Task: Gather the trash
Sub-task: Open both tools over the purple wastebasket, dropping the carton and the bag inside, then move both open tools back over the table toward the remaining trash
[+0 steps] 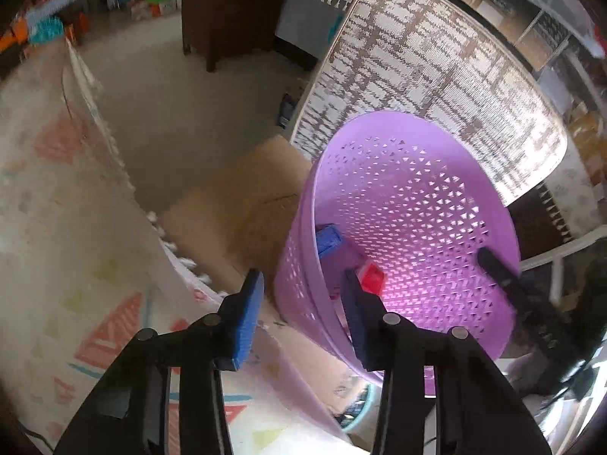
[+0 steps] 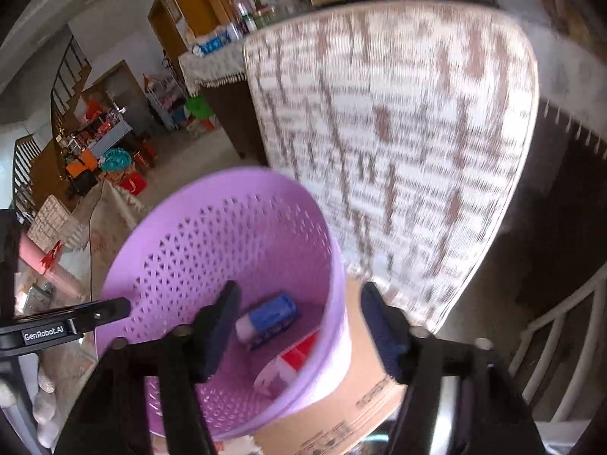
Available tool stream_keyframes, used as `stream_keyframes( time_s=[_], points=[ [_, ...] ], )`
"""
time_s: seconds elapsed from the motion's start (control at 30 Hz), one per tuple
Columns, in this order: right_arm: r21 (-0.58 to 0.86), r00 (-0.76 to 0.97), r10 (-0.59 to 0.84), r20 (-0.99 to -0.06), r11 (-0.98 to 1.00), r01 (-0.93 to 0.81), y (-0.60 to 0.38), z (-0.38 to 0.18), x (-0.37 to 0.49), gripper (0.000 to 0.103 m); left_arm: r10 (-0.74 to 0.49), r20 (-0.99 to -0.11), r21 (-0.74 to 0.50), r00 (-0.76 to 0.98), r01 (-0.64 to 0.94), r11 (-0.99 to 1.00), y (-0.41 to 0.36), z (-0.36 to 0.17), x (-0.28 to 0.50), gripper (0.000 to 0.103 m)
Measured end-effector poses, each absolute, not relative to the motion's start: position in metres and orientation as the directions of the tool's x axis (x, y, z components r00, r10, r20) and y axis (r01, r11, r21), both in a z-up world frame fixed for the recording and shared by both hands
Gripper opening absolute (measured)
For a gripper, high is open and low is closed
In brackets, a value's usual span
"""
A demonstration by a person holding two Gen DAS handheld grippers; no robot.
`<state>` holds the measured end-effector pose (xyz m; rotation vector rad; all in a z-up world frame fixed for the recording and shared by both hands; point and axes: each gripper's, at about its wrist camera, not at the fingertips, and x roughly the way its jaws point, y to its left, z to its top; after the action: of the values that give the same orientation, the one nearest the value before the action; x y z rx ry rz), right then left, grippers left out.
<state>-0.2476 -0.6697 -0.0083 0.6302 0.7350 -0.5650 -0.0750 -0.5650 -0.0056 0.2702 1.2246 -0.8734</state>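
A round lilac plastic wastebasket (image 2: pixel 182 250), its wall pierced all over with small triangular holes, stands tilted in the middle of both wrist views. Readable writing is scarce: white letters "GenRobot.AI" sit on the black body of the left tongs (image 2: pixel 68 322), seen entering from the left in the right wrist view. Print on the brown cardboard box (image 2: pixel 341 409) under the basket is too blurred to read.

Inside the basket lie a blue and white wrapped packet (image 2: pixel 269 318) and a red and white carton (image 2: pixel 292 360), its near end cut off by the basket rim. In the left wrist view both are partly hidden by the rim and a finger.

The left tongs (image 1: pixel 303 318) are partly open with nothing between the blue ribbed pads; the basket's near rim stands in the gap, not gripped. The right tongs (image 2: pixel 299 326) are about half open and empty, straddling the basket's right rim, one finger over the inside, one outside.

Behind the basket is a pale woven mat with brown dashes (image 1: pixel 436 76), motion-blurred in the right view. Left of the basket hangs a pastel patterned cloth with a tufted edge (image 1: pixel 76 227).
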Motion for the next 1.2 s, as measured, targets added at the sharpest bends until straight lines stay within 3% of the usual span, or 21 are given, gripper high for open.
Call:
stream_keyframes(
  time_s=[0.07,0.1,0.2,0.5,0.57,0.67,0.8,0.87,0.93,1.0,1.2],
  points=[
    [0.331,0.609,-0.232,-0.758,0.667,0.667,-0.669,-0.014,-0.247,0.055,-0.441,-0.896,-0.275,0.057,0.708,0.651,-0.564,-0.004,-0.077,0.024],
    [0.335,0.611,-0.231,-0.757,0.665,0.667,-0.669,-0.015,-0.248,0.051,-0.44,-0.897,-0.279,0.047,0.712,0.645,-0.564,-0.003,-0.079,0.021],
    [0.404,0.637,-0.18,-0.75,0.637,0.656,-0.67,-0.019,-0.254,0.045,-0.408,-0.91,-0.243,0.068,0.711,0.66,-0.561,-0.002,-0.081,0.02],
    [0.61,0.693,0.048,-0.719,0.521,0.597,-0.67,-0.039,-0.254,0.045,-0.396,-0.915,-0.247,0.072,0.675,0.695,-0.535,0.009,-0.073,0.018],
    [0.598,0.692,0.025,-0.721,0.527,0.604,-0.667,-0.039,-0.252,0.048,-0.397,-0.915,-0.247,0.076,0.673,0.697,-0.534,0.01,-0.074,0.026],
    [0.59,0.702,0.009,-0.712,0.551,0.591,-0.662,-0.035,-0.25,0.061,-0.426,-0.898,-0.238,0.111,0.691,0.682,-0.529,0.021,-0.083,0.043],
    [0.476,0.68,-0.107,-0.726,0.635,0.608,-0.648,-0.017,-0.271,0.07,-0.463,-0.864,-0.189,0.197,0.726,0.662,-0.509,0.05,-0.105,0.058],
    [0.435,0.675,-0.14,-0.724,0.666,0.606,-0.643,-0.008,-0.291,0.079,-0.495,-0.837,-0.179,0.233,0.739,0.65,-0.493,0.066,-0.121,0.071],
    [0.377,0.656,-0.18,-0.733,0.695,0.613,-0.64,0.0,-0.312,0.081,-0.517,-0.82,-0.171,0.246,0.756,0.632,-0.479,0.076,-0.134,0.071],
    [0.286,0.606,-0.242,-0.758,0.711,0.642,-0.639,0.004,-0.331,0.094,-0.52,-0.815,-0.154,0.256,0.769,0.621,-0.469,0.083,-0.144,0.072],
    [0.113,0.528,-0.39,-0.755,0.716,0.689,-0.633,0.007,-0.391,0.096,-0.513,-0.8,-0.107,0.312,0.767,0.633,-0.429,0.101,-0.16,0.075]
  ],
)
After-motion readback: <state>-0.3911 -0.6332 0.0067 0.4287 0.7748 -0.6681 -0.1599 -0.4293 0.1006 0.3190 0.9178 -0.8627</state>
